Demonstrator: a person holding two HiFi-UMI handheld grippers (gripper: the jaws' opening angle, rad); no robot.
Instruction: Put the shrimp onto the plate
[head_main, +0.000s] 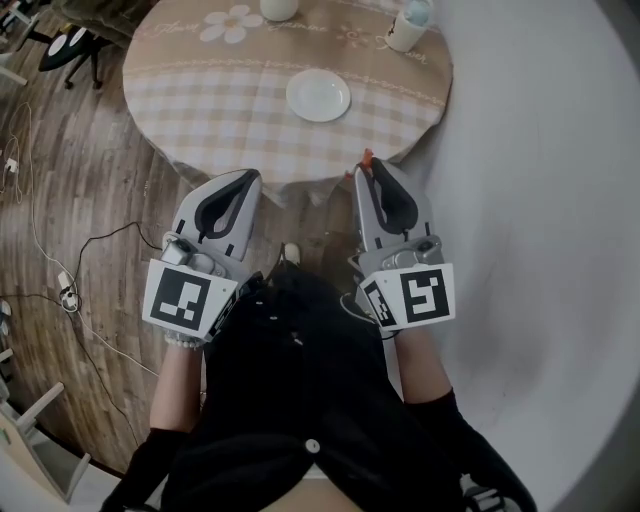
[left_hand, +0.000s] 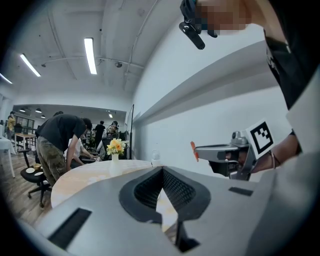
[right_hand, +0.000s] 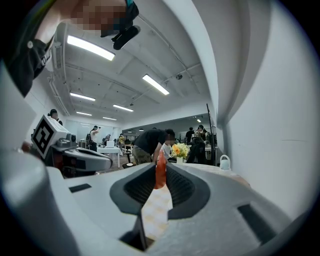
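A white plate (head_main: 318, 95) lies on the round table (head_main: 200, 110) with its checked cloth, ahead of both grippers. My right gripper (head_main: 368, 168) is shut on an orange shrimp (head_main: 368, 157) at its tips, just short of the table's near edge. In the right gripper view the shrimp (right_hand: 160, 172) stands upright between the pads. My left gripper (head_main: 248, 177) hovers level beside it on the left, with its jaws together and nothing in them. The left gripper view shows the right gripper (left_hand: 197, 150) with the shrimp (left_hand: 193, 151) at its tip.
A vase of flowers (left_hand: 115, 150) and a white bottle (head_main: 408, 25) stand on the table's far side, with a cup (head_main: 279, 8) at the back. A white wall (head_main: 560, 200) runs along the right. An office chair (head_main: 70, 45), floor cables (head_main: 60, 280) and people (left_hand: 57, 140) are to the left.
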